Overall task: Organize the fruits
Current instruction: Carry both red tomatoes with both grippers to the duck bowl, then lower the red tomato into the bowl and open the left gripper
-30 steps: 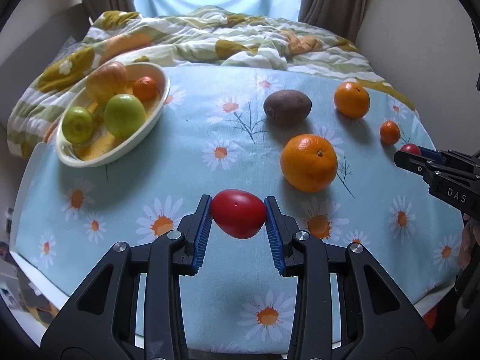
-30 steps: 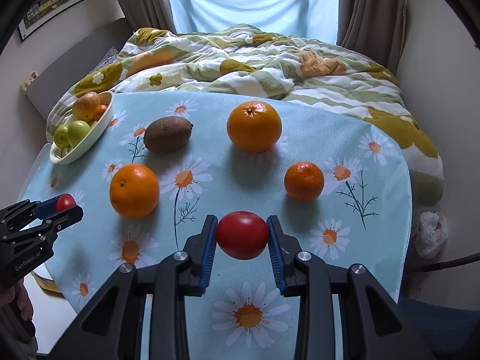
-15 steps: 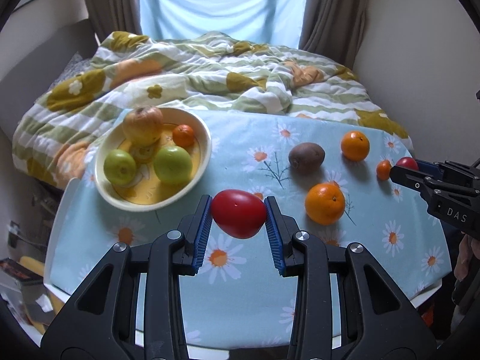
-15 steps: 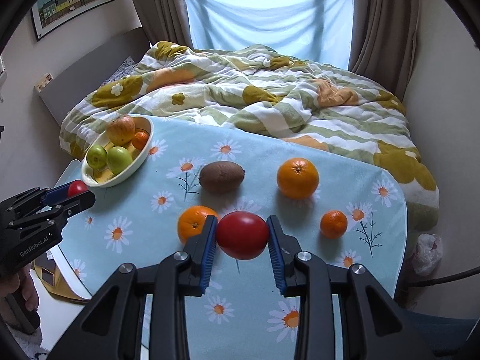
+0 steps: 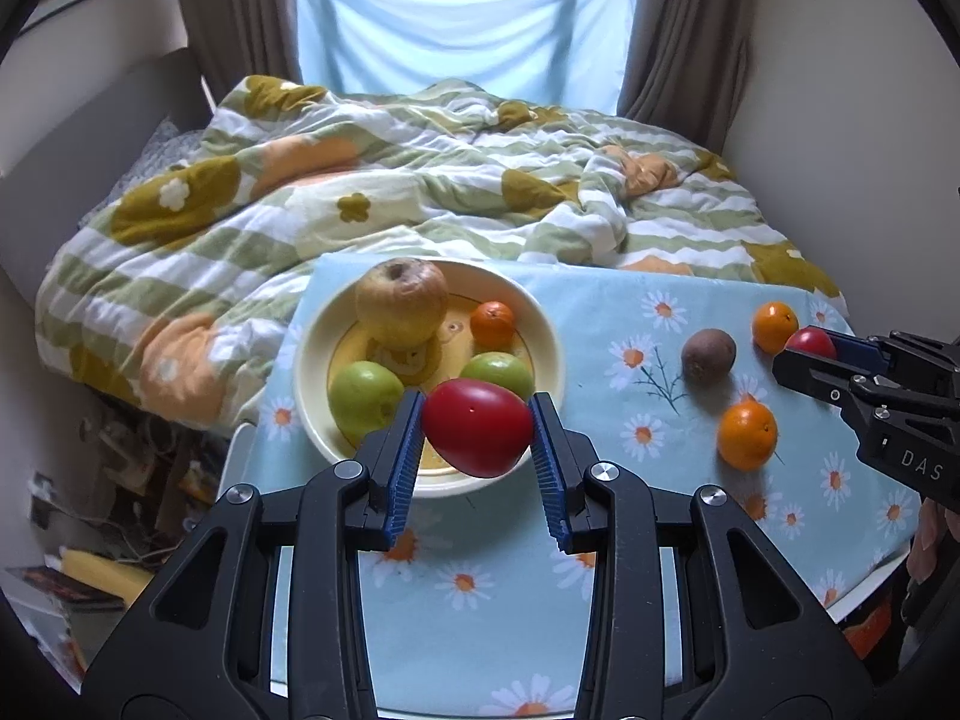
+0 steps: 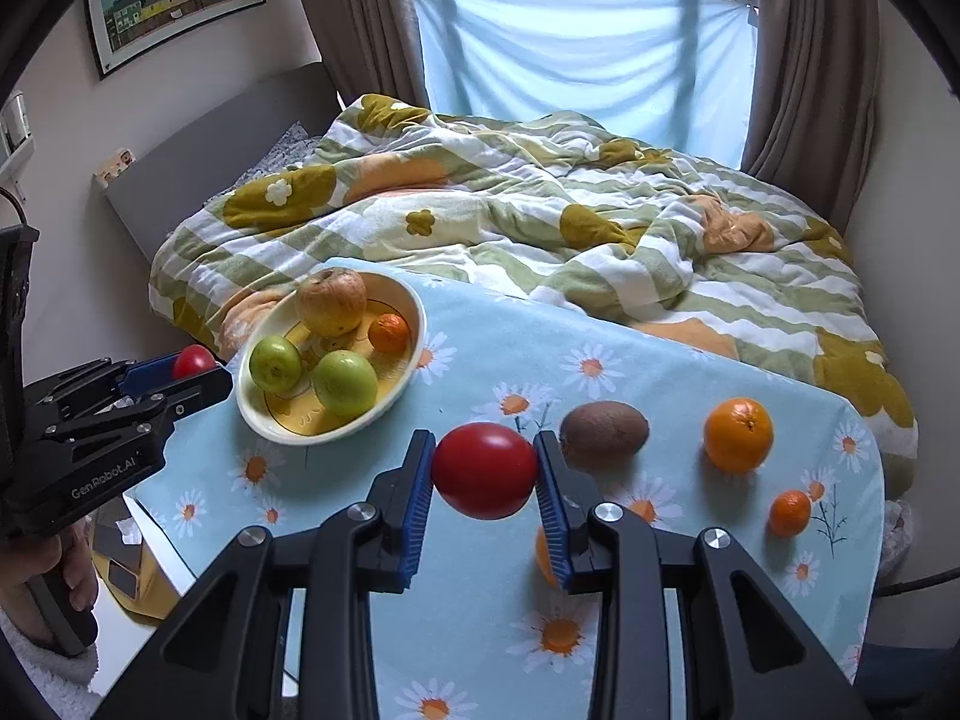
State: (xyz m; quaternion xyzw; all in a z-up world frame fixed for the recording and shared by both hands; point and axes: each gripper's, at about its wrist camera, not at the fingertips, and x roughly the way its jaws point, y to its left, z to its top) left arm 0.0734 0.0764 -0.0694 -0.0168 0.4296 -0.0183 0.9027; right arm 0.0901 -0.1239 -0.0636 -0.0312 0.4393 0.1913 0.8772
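My left gripper [image 5: 478,435] is shut on a red tomato [image 5: 477,433], held over the near rim of the cream bowl [image 5: 549,336]. The bowl holds a yellow apple [image 5: 401,303], two green apples [image 5: 365,399] and a small tangerine [image 5: 492,323]. My right gripper [image 6: 483,471] is shut on a second red tomato [image 6: 483,470], above the tablecloth to the right of the bowl [image 6: 414,306]. A kiwi [image 6: 603,429], an orange [image 6: 738,434] and a small tangerine [image 6: 789,513] lie on the table; another orange [image 6: 543,555] is mostly hidden behind my right finger.
The table has a light blue daisy cloth [image 5: 600,312] and stands against a bed with a green and yellow duvet [image 5: 420,180]. The left table edge drops to floor clutter [image 5: 138,468]. In the left wrist view, the right gripper [image 5: 807,351] hangs at the right over the table.
Both grippers have risen and pulled back with their tomatoes. The left one has swung left, so the bowl now sits just beyond its tomato. The right view now takes in the bowl closer.
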